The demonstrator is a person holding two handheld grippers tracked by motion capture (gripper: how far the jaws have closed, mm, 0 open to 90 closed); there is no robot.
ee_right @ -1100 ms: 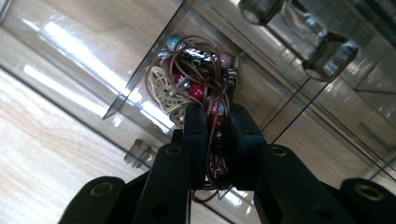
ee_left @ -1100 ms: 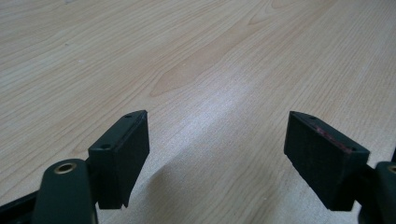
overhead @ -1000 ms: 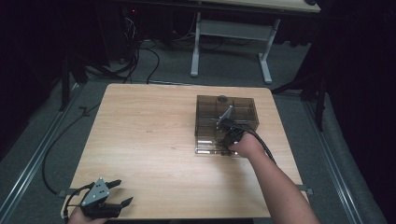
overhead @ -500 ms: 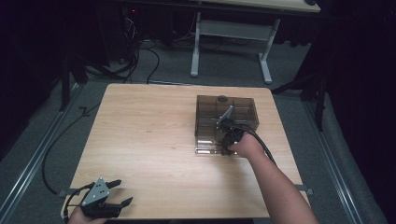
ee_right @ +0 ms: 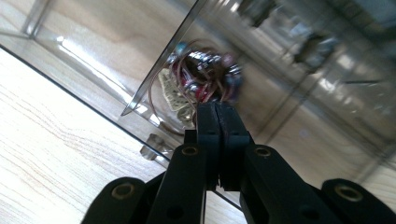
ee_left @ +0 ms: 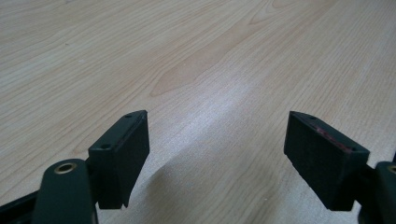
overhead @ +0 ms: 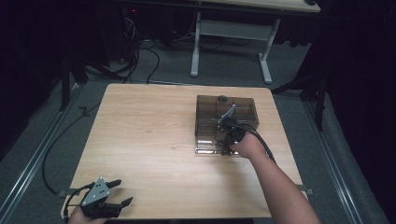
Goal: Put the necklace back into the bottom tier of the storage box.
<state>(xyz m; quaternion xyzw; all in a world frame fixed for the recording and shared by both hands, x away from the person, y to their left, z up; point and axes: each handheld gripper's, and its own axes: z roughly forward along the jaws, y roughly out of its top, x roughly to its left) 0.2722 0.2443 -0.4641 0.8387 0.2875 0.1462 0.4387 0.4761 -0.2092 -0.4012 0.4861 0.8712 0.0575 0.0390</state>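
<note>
- Jaws of the right gripper (ee_right: 217, 112) are pressed flat together, with nothing visibly between them; their tips sit at the near edge of a clear smoky plastic box (overhead: 208, 105), pointing at a tangle of red and brown wires (ee_right: 205, 77) seen through its wall.
- That closed, pointed pose probably serves to poke or nudge at the box edge, not to grasp; whether the tips touch the lid is unclear.
- Beside the box's lower rim in the right gripper view, a small clear nub (ee_right: 150, 152) stands, perhaps a foot or latch.
- Jaws of the left gripper (overhead: 119, 192) are spread wide and empty, over bare table (ee_left: 196, 60) well apart from the box, toward the near left corner; it looks parked while the other hand works.
- No brand, label or legible writing shows on the box or the grippers.
</note>
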